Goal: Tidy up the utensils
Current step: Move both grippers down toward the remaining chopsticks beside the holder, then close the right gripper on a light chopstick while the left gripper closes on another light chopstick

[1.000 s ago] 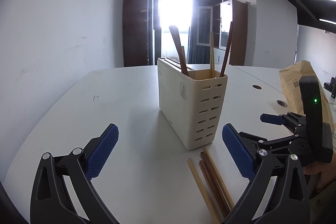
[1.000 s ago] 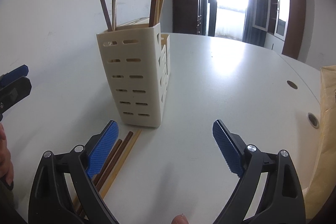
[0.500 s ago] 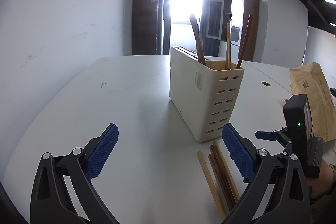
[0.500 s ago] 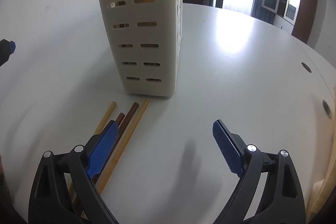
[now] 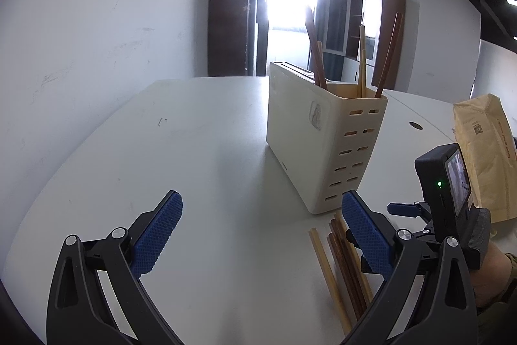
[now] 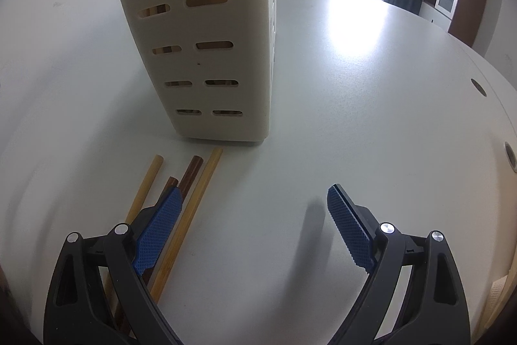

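Observation:
A cream slotted utensil holder [image 5: 326, 147] [image 6: 210, 54] stands on the white table with several wooden chopsticks [image 5: 362, 67] upright in it. Several loose chopsticks [image 5: 342, 267] [image 6: 181, 215], light and dark, lie on the table just in front of the holder. My right gripper [image 6: 255, 228] is open and low over the table; its left finger hangs above the loose chopsticks. In the left wrist view, the right gripper [image 5: 416, 215] shows beside those chopsticks. My left gripper [image 5: 261, 231] is open and holds nothing, left of the holder's near end.
A brown paper bag [image 5: 484, 151] stands at the right of the table. Cable holes [image 6: 478, 86] dot the table's right side. A white wall runs along the left, and dark cabinets and a bright window stand behind.
The right gripper has dropped and come closer to the holder and the loose chopsticks. The left gripper has shifted left and back, so the holder sits further right in its view.

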The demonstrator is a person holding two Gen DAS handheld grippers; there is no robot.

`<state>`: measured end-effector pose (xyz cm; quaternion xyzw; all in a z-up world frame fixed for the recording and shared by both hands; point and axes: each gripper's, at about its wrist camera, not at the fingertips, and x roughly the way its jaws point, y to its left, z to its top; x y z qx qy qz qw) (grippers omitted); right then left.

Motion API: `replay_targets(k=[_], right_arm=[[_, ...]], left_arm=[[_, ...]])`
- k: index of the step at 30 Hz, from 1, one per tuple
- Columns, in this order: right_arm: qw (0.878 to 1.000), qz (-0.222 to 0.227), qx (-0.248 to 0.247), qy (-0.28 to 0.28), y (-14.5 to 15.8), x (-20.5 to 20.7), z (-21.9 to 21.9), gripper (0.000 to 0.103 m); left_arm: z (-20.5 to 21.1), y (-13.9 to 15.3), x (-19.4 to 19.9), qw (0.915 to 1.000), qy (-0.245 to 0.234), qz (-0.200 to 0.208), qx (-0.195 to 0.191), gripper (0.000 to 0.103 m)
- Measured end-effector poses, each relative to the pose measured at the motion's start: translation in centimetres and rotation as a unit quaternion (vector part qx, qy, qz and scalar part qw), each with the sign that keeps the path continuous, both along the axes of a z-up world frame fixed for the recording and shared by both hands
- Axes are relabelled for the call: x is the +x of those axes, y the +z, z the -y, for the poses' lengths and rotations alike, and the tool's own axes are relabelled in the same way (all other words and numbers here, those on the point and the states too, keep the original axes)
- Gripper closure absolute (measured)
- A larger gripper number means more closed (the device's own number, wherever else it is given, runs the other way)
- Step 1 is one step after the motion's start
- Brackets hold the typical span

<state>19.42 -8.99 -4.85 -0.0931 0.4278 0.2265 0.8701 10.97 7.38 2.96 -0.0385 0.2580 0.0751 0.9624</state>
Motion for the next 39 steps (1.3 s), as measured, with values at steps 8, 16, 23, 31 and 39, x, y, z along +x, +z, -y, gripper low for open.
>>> replay_targets(k=[8,16,23,31,39], right_arm=[[1.0,-0.004,-0.022,-0.004,-0.9,-0.6,-0.7,0.011],[1.0,-0.009,-0.028,-0.005,-0.7,-1.0,-0.3,0.012],[1.0,-0.005,-0.023,-0.003,-0.2,-0.9,0.6,0.043],[1.0,-0.006,-0.013,-0.011,0.4,-0.5,1.5,0.076],[1.0,-0.014,-0.003,-0.003,0.8,0.3,2.3,0.09]], left_arm=[[0.1,-0.3,0.3,1.0,-0.003,-0.009,0.003,0.006],[0.1,-1.9,1.4,0.9984,-0.018,-0.052,-0.013,0.006],[0.5,-4.2,3.0,0.9945,-0.038,-0.094,-0.024,0.007],[1.4,-6.9,5.5,0.9869,-0.049,-0.149,-0.037,0.018],[2.5,-8.7,7.3,0.9819,-0.052,-0.178,-0.038,0.032]])
